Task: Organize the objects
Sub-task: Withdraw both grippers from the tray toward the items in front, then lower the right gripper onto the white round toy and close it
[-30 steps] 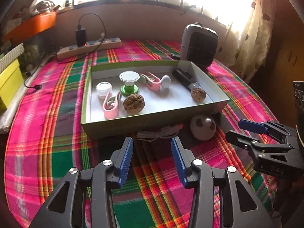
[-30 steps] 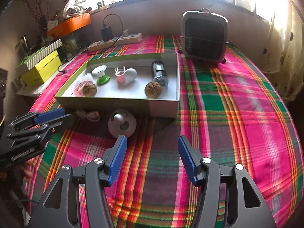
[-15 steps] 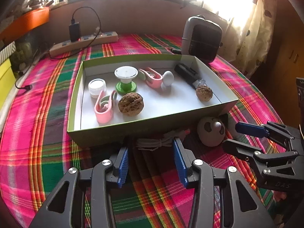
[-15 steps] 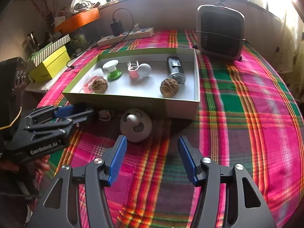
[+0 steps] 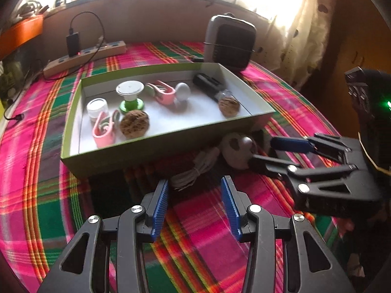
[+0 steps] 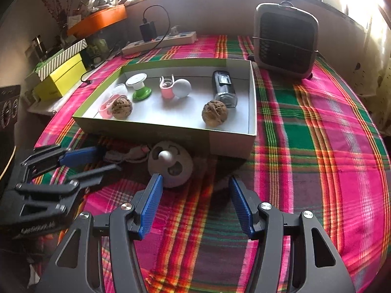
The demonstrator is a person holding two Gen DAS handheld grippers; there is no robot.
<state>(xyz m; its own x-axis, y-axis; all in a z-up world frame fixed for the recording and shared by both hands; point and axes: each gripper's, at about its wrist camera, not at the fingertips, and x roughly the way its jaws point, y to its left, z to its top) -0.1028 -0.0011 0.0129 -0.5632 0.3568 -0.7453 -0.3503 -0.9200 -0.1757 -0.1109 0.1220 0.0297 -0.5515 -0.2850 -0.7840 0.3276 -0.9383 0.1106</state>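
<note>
A green-sided open box (image 5: pixel 156 144) (image 6: pixel 229 141) lies on the plaid cloth. Inside it are two walnuts (image 5: pixel 134 123) (image 6: pixel 215 113), pink clips (image 5: pixel 103 129), a white ball (image 6: pixel 181 88), a green-footed spool (image 5: pixel 129 92) and a dark jar (image 6: pixel 223 89). In front of the box lie a coiled white cable (image 5: pixel 195 169) and a round grey gadget (image 6: pixel 169 163) (image 5: pixel 238 150). My left gripper (image 5: pixel 194 188) is open, its tips on either side of the cable's near end. My right gripper (image 6: pixel 194 184) is open just short of the grey gadget.
A grey heater (image 6: pixel 286 40) stands behind the box at the right. A power strip (image 6: pixel 158 42) with a charger lies at the back. Yellow and striped boxes (image 6: pixel 61 73) sit off the table's left. Bare plaid cloth spreads to the right (image 6: pixel 330 146).
Both grippers have crept closer to the box front. The cable now sits at my left gripper's tips, and the grey gadget looms larger before my right gripper. Jaw gaps look unchanged.
</note>
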